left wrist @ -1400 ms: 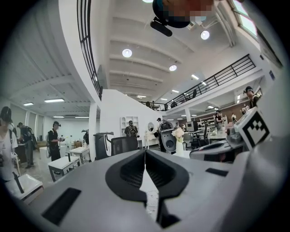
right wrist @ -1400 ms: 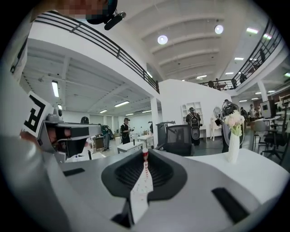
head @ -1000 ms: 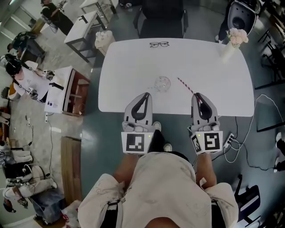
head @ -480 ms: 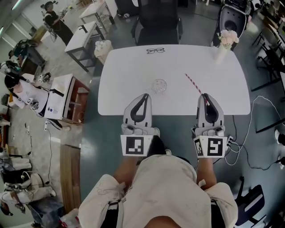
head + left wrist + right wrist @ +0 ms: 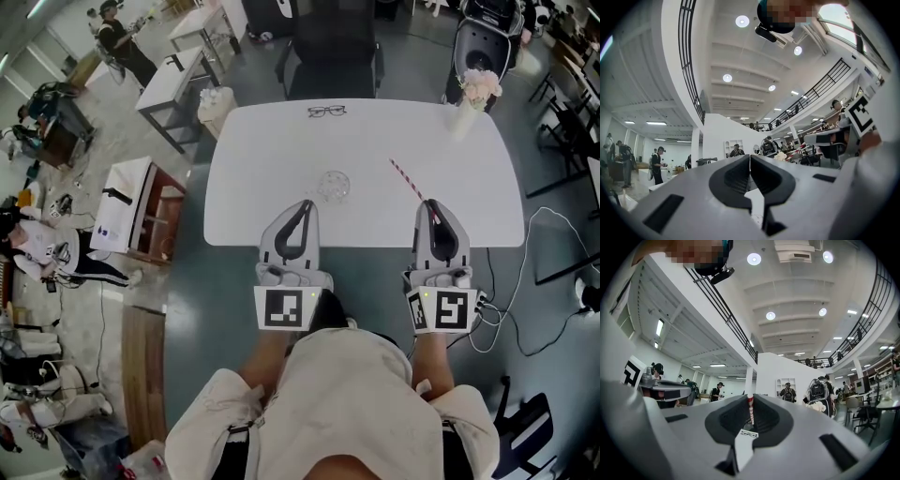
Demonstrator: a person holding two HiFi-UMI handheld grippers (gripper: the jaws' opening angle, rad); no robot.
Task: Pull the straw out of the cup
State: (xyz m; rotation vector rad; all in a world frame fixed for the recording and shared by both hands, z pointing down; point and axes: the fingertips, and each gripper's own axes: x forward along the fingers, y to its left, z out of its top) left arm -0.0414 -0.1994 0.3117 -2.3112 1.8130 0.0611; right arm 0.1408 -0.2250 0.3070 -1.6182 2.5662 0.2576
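Step in hand: the pull looks done. The straw [image 5: 406, 177] is clear of the cup [image 5: 335, 184] and slants away over the table [image 5: 253, 150], to the right of the cup and well apart from it.
Right tool [image 5: 429, 203]: clenched on the straw's near end; in its own view the red-and-white stripes stand upright between the closed jaws.
Left tool [image 5: 304, 202]: jaws pressed together with nothing between them, hovering at the table's near edge, just short of the cup.
Cup: clear glass, upright on the table, held by neither tool.
Next move, as a judgement: either lay the straw down on bare table or hold it away. Laying it down needs the right tool lowered until the straw lies flat before the jaws part, as a light straw may roll.
Edges: both tools sit over the near edge. The glasses [image 5: 326, 111] lie near the far edge and a vase of flowers [image 5: 473, 89] stands at the far right corner.
Open room: there is broad bare table right of the cup, under and beyond the straw, well short of the vase.
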